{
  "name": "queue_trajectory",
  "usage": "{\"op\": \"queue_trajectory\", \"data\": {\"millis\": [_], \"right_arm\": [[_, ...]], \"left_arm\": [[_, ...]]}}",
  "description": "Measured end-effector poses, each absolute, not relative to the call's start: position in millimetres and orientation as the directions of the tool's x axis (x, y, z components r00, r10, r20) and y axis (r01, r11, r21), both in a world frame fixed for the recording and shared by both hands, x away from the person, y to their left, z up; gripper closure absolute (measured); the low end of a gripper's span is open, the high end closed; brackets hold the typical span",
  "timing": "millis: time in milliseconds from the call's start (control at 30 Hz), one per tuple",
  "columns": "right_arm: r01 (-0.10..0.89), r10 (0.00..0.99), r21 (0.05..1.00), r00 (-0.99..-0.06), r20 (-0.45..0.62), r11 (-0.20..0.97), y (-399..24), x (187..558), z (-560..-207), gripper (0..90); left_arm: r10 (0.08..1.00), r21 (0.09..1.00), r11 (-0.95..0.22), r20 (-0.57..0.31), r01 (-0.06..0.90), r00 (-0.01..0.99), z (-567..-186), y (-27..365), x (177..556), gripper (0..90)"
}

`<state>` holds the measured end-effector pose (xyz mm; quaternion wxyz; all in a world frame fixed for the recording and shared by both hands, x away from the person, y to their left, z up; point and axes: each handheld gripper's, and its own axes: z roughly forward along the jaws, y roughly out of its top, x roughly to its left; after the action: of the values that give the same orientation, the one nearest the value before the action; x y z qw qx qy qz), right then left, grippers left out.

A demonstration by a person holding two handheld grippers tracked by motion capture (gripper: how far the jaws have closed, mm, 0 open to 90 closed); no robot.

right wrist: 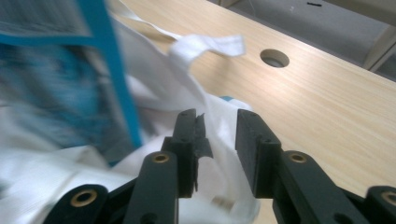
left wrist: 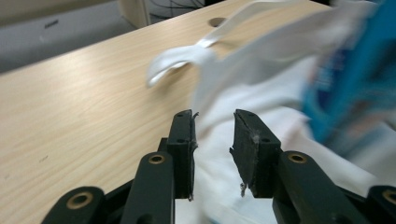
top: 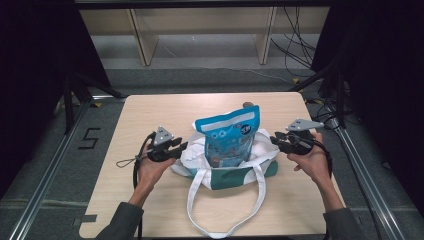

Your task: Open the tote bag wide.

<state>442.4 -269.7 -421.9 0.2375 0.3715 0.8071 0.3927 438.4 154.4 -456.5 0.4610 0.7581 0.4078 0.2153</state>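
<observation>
with both the left gripper [top: 183, 146] and right gripper [top: 274, 139] parted and gripping nothing at the tote bag [top: 225, 172] rim, the upright blue pouch [top: 231, 136] could tip out as the slack cloth sags.

Left gripper [top: 181, 145] jaws parted, right gripper [top: 275, 140] jaws parted, both level, pointing inward

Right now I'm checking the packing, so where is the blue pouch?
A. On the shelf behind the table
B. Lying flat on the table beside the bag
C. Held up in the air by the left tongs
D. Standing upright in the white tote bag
D: the blue pouch stands upright with its lower part inside the white tote bag, its top above the rim.
</observation>
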Motion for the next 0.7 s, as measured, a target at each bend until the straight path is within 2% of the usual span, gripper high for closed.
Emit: {"op": "queue_trajectory", "data": {"millis": [100, 200, 233, 267, 367, 400, 533, 600, 700], "right_arm": [[0.421, 0.776, 0.785, -0.62, -0.117, 0.454, -263.4, 460.9, -434.1, 72.5], [0.427, 0.773, 0.76, -0.615, -0.153, 0.49, -259.6, 477.1, -449.1, 85.7], [0.457, 0.782, 0.744, -0.607, -0.14, 0.488, -259.3, 477.8, -450.7, 87.5], [0.451, 0.784, 0.744, -0.6, -0.157, 0.494, -259.9, 481.2, -455.3, 88.2], [0.503, 0.803, 0.727, -0.585, -0.112, 0.468, -263.3, 486.1, -466.5, 88.7], [0.505, 0.804, 0.723, -0.582, -0.117, 0.471, -262.9, 487.0, -471.3, 88.7], [0.527, 0.797, 0.689, -0.59, -0.126, 0.498, -262.4, 491.9, -490.7, 88.7], [0.534, 0.802, 0.682, -0.584, -0.129, 0.499, -260.5, 491.5, -498.6, 88.7], [0.529, 0.798, 0.68, -0.587, -0.139, 0.508, -260.3, 491.7, -498.1, 88.5]], "left_arm": [[0.814, 0.869, -0.225, -0.081, 0.441, 0.575, -471.1, 150.0, 456.7, 68.3], [0.809, 0.848, -0.275, -0.051, 0.454, 0.585, -478.1, 141.9, 467.2, 71.6], [0.813, 0.845, -0.273, -0.053, 0.459, 0.58, -479.1, 139.4, 469.3, 74.8], [0.81, 0.851, -0.268, -0.055, 0.451, 0.584, -481.3, 136.9, 472.9, 78.0], [0.813, 0.819, -0.313, -0.03, 0.48, 0.581, -494.7, 133.2, 478.2, 85.0], [0.808, 0.797, -0.361, 0.008, 0.484, 0.59, -500.2, 133.3, 479.3, 85.0], [0.815, 0.801, -0.305, -0.06, 0.515, 0.577, -514.8, 134.1, 479.7, 85.0], [0.809, 0.793, -0.351, -0.011, 0.498, 0.587, -514.7, 132.4, 478.9, 85.1], [0.82, 0.789, -0.301, -0.072, 0.535, 0.568, -513.2, 134.9, 479.8, 83.3]]}}
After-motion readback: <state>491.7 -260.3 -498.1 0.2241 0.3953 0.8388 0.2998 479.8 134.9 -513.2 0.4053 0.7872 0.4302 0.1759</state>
